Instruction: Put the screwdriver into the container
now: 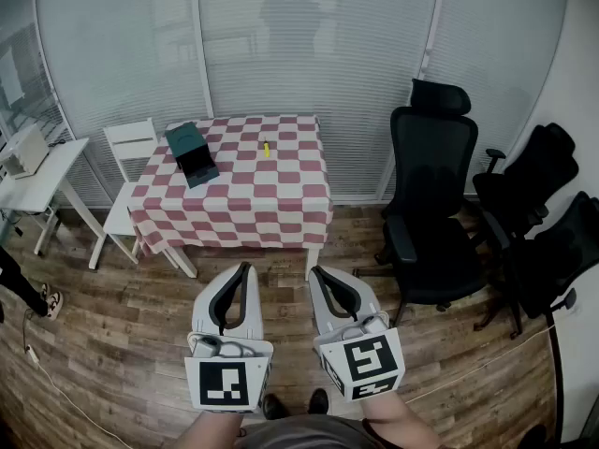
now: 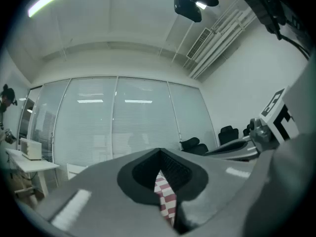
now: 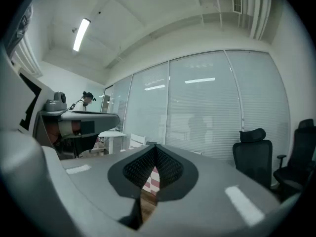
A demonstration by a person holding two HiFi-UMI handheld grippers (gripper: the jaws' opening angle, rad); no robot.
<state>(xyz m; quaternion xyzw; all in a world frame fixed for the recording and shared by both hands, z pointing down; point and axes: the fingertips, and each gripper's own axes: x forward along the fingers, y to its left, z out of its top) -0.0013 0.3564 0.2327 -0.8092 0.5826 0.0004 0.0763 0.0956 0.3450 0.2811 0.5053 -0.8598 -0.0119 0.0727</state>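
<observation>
Across the room, on the checkered bench [image 1: 281, 204], the yellow screwdriver [image 1: 266, 147] lies near the far edge, with the dark container [image 1: 192, 153] apart from it toward the left side. The left tool [image 1: 245, 271] and right tool [image 1: 318, 273] point level over the wooden floor [image 1: 122, 335], well short of the bench, each with its jaws closed together on nothing. The step in hand looks like the approach: walk to the near edge, open one tool before reaching, and take the handle across its width. Floor ahead is open; black office chairs [image 1: 430, 204] crowd the right, a white chair [image 1: 126, 143] the left.
</observation>
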